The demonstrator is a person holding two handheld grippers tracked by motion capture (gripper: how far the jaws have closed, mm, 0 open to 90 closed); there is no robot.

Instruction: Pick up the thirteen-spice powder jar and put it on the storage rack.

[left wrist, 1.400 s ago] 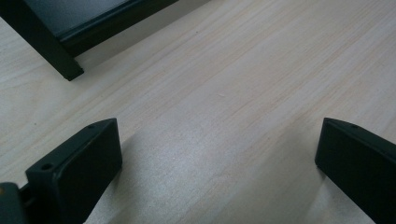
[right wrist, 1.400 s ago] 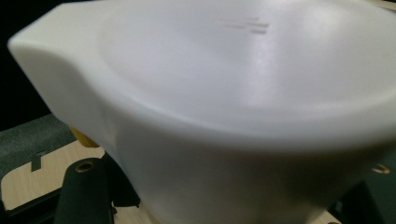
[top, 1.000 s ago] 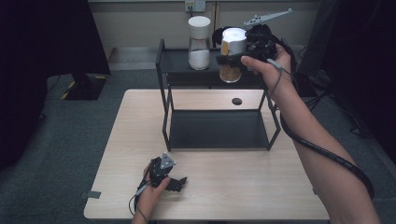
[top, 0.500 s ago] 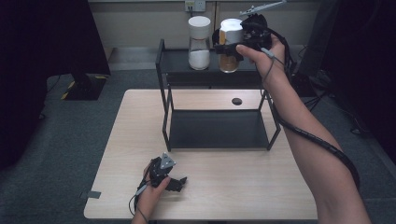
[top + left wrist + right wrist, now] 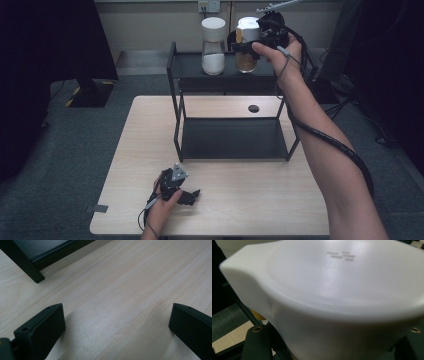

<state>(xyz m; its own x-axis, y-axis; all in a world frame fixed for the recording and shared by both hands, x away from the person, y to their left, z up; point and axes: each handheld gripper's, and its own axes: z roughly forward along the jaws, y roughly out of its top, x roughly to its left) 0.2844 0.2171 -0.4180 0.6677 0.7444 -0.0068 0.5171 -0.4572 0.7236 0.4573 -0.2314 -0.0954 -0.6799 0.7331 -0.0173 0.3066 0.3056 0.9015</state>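
The right gripper [image 5: 248,44] has carried the brown jar [image 5: 246,46], jaws clamped round its white lid [image 5: 342,290], down onto the rack [image 5: 190,65] top beside the white jar [image 5: 213,46], while the left gripper [image 5: 181,191] rests spread wide on the table [image 5: 250,200].

Rack [image 5: 230,135]: on the table [image 5: 260,200], ahead of me.
Two jars [image 5: 213,46] [image 5: 246,45]: side by side on its top shelf.
My left gripper [image 5: 187,196]: on the table's near edge.

Grey carpet floor [image 5: 75,130]; pale wall [image 5: 150,25] with outlet [image 5: 209,5], light wooden table [image 5: 250,210]
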